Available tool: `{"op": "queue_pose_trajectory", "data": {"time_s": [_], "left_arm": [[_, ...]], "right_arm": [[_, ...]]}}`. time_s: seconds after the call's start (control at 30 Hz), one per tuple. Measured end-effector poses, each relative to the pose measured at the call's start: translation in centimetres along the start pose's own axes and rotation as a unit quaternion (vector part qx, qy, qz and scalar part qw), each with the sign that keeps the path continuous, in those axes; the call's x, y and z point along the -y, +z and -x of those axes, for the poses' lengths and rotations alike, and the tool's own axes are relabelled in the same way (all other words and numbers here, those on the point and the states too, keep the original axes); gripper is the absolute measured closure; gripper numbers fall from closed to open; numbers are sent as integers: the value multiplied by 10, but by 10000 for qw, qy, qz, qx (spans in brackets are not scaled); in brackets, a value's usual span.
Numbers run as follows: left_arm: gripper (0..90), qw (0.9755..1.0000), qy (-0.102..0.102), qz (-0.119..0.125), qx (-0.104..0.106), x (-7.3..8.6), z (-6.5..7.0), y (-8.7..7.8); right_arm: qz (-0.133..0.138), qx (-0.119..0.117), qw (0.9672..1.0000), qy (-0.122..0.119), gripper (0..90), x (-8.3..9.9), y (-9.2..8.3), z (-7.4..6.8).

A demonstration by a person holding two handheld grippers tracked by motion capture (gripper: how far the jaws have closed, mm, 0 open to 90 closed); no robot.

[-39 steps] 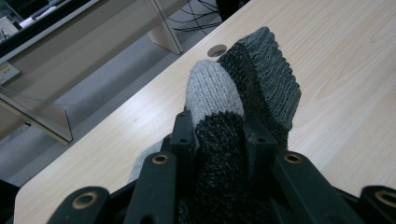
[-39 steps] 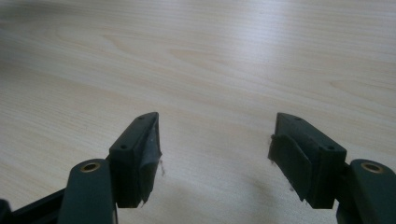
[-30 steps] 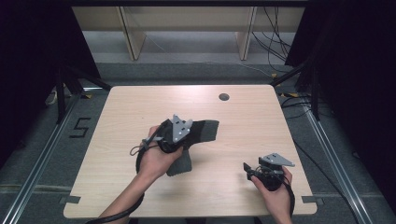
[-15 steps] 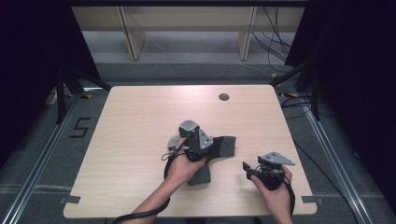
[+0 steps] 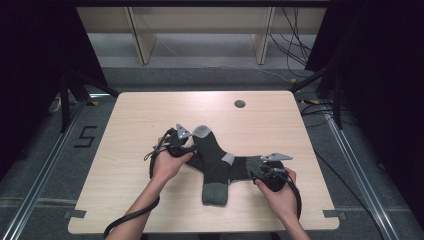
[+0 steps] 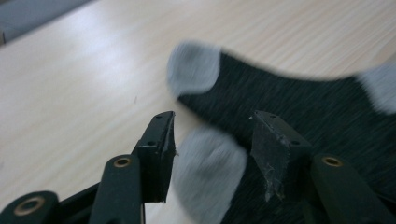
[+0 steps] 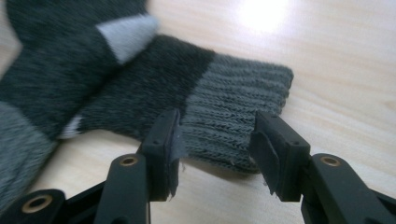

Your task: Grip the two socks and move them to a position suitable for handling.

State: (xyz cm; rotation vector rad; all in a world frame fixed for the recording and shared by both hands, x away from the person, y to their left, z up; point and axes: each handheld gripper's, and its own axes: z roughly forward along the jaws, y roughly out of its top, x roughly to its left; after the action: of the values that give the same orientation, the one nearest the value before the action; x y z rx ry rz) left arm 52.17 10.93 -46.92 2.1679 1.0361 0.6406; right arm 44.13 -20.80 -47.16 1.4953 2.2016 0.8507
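Right gripper (image 7: 217, 142) closing in, jaws still parted and straddling the ribbed cuff (image 7: 238, 112) — pads not pressing yet. Sock (image 5: 235, 166) running long-axis away from that cuff toward the second sock (image 5: 212, 157) crossing it. Left gripper (image 6: 212, 140) opening, toe (image 6: 208, 168) lying loose between jaws — farther from cuff.

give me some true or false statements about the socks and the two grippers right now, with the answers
1. Two dark grey socks lie crossed on the table. True.
2. The right gripper has its jaws around a sock's light toe. False: they straddle the ribbed cuff, apart from it.
3. The left gripper is clamped shut on a sock. False: its jaws stand apart, a light grey toe between them.
4. A small dark hole sits near the table's far edge. True.
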Motion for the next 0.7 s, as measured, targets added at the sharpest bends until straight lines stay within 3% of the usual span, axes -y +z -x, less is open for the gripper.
{"op": "queue_pose_trajectory", "data": {"time_s": [0.1, 0.23, 0.33, 0.47, 0.53, 0.6, 0.7], "left_arm": [[476, 9998, 29, -207, 35, 13, 0, 10], [482, 9997, 20, -229, 30, 19, 0, 16], [505, 9991, 310, -266, -57, 18, 3, 15], [520, 9991, 293, -264, -126, 19, 5, 15], [522, 9982, 468, -297, -242, 19, 5, 12], [520, 9979, 526, -321, -221, 20, 4, 9], [477, 9985, 358, -362, -220, 21, 4, 5]], "right_arm": [[-75, 99, 9999, 70, 533, -5, 10, 2], [-165, 192, 9997, -7, 536, -11, 15, 2], [-218, 179, 9996, -13, 536, -12, 19, 1], [-220, 222, 9995, -95, 532, -12, 20, 1], [-233, 258, 9993, -156, 524, -13, 21, 0], [-243, 216, 9994, -128, 517, -14, 22, 1], [-234, 104, 9996, -111, 472, -15, 21, 2]]}}
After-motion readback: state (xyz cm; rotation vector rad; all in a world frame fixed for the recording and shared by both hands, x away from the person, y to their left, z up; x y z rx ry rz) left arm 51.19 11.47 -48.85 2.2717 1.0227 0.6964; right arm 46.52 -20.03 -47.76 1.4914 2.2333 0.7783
